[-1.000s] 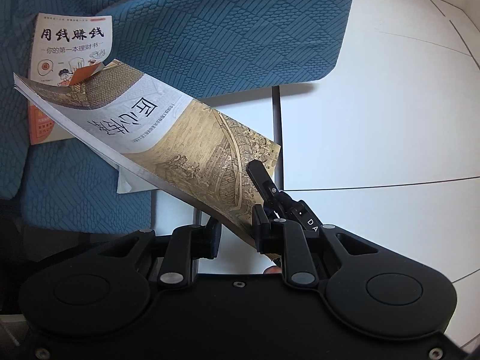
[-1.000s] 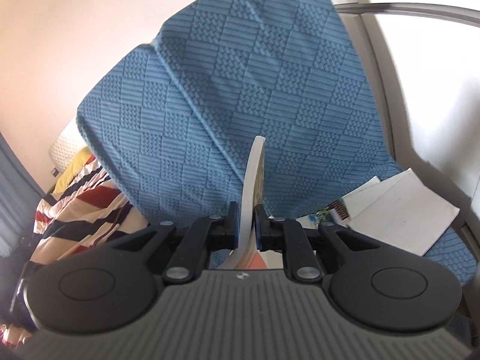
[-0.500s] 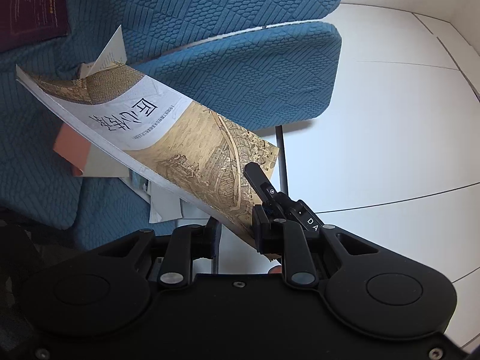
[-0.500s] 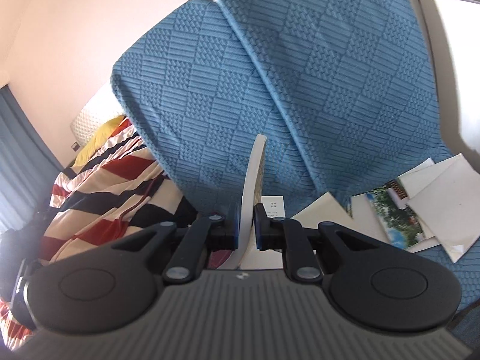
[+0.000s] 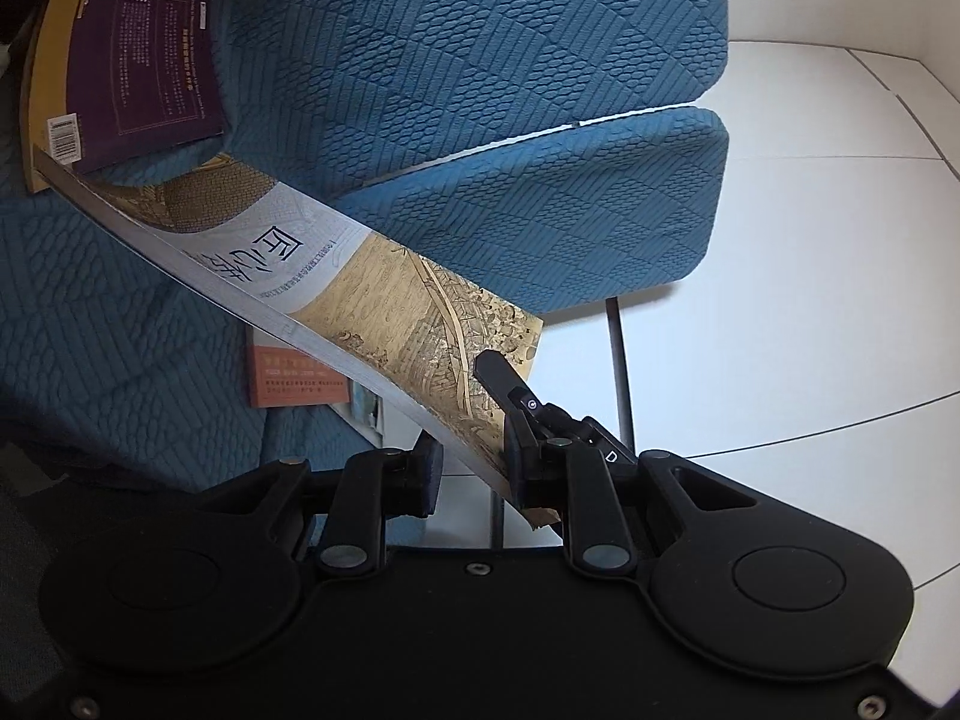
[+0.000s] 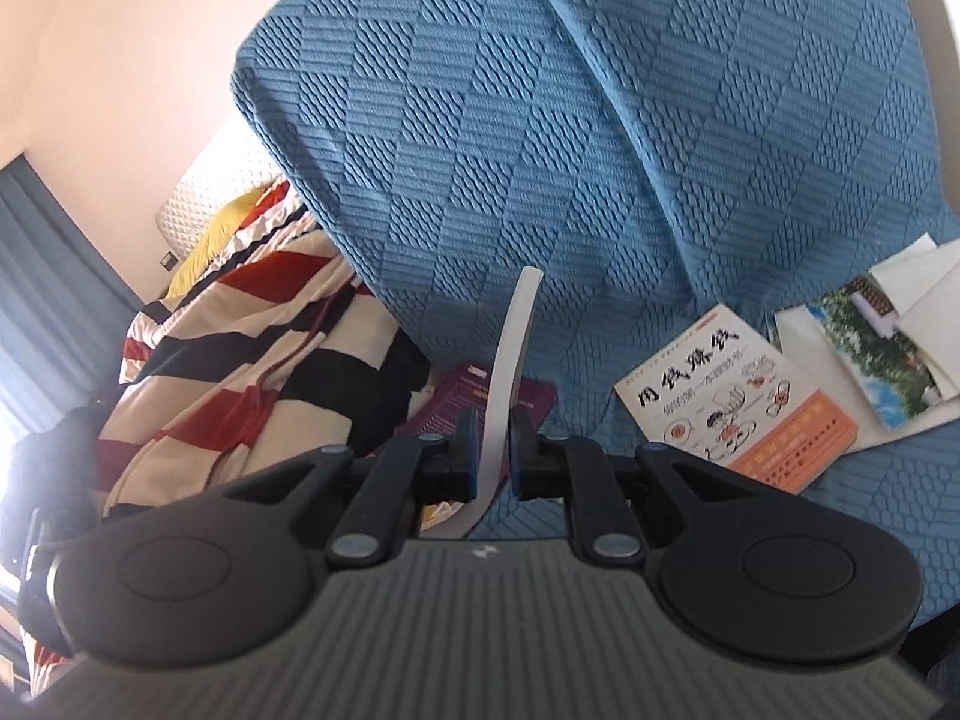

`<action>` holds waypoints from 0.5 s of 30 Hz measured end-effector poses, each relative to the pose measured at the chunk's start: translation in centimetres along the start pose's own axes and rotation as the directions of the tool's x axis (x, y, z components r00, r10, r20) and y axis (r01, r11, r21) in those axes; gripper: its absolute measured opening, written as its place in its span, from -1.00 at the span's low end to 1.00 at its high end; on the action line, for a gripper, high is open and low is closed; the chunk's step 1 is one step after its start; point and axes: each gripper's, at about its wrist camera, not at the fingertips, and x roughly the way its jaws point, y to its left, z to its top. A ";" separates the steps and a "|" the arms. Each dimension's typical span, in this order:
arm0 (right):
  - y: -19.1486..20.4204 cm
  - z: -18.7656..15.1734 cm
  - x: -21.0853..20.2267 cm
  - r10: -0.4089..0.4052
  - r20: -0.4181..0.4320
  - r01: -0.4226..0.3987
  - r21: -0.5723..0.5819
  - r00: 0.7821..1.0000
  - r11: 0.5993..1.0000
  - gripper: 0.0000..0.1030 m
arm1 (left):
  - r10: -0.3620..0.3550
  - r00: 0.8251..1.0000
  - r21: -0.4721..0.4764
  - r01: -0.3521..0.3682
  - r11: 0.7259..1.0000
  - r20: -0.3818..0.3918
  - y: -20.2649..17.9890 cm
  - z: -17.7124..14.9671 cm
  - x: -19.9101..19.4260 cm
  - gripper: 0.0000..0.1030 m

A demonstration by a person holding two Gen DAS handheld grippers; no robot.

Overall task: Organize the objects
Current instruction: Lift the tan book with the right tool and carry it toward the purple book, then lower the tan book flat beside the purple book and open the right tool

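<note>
The blue quilted-fabric sofa (image 5: 540,90) carries scattered books. Both grippers carry the large gold-and-white paperback book (image 5: 336,276) above its seat: left gripper (image 5: 474,468) jaws clamp one corner, right gripper (image 6: 493,456) jaws clamp another edge. Best lower both together, level, onto the purple book (image 5: 144,66).

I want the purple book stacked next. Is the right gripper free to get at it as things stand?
Probably not yet. The right gripper is shut on the held book, whose white edge stands right in front of the purple book. It would likely have to set that down first.
</note>
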 end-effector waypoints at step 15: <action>-4.4 -6.1 2.8 -0.064 -0.077 0.066 0.023 0.995 0.998 -0.71 | 0.137 0.990 -0.053 -0.138 0.989 -0.021 5.7 -1.9 2.1 -0.62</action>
